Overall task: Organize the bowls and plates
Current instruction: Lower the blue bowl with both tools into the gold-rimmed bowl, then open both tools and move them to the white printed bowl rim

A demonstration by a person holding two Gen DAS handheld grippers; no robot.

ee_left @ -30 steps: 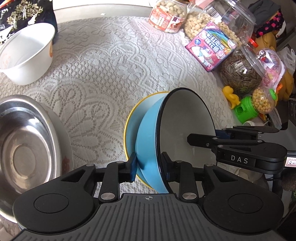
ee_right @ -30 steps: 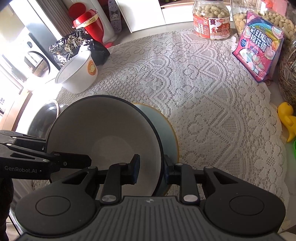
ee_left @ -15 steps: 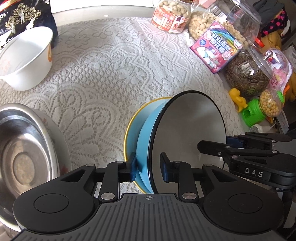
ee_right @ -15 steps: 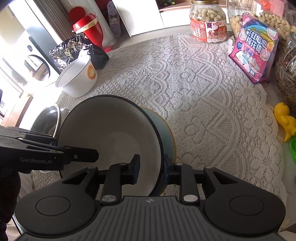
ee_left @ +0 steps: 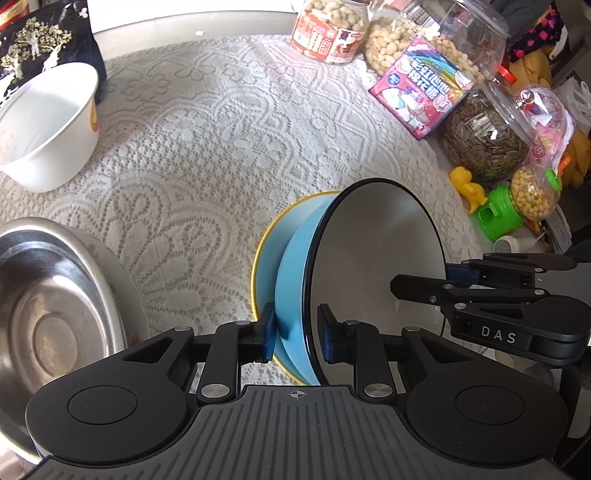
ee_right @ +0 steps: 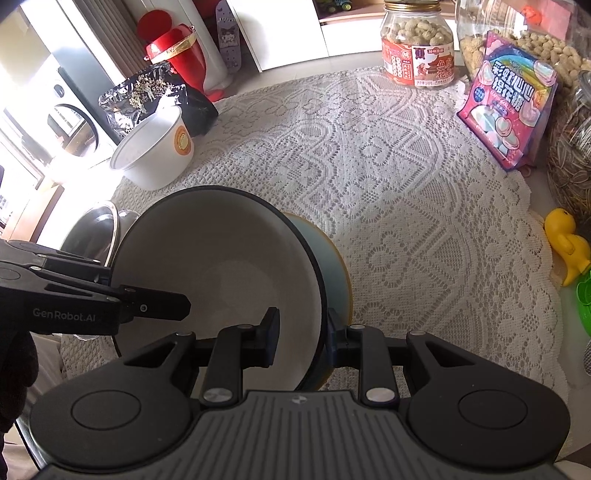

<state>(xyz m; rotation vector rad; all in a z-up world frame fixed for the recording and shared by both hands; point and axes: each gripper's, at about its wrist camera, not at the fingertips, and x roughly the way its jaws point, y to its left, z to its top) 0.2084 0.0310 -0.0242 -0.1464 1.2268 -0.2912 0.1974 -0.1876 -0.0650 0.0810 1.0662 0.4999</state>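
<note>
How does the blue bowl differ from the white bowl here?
The blue bowl is sky blue outside with a dark rim; the white bowl is plain white with an orange mark. The blue bowl is tipped on edge between gripper fingers; the white bowl sits upright, untouched. The blue bowl looks shallower, the white one deeper. Both look empty.

The bowl (ee_left: 373, 266) stands tilted in the plate (ee_left: 263, 266) on the lace cloth (ee_left: 221, 147), near the middle. To its left lies the steel basin (ee_left: 48, 314), perhaps on another dish; the tub (ee_left: 44, 125) sits far left, a bag (ee_left: 40, 51) behind it. Jars (ee_left: 328, 29) and a packet (ee_left: 421, 88) line the far right edge.
</note>
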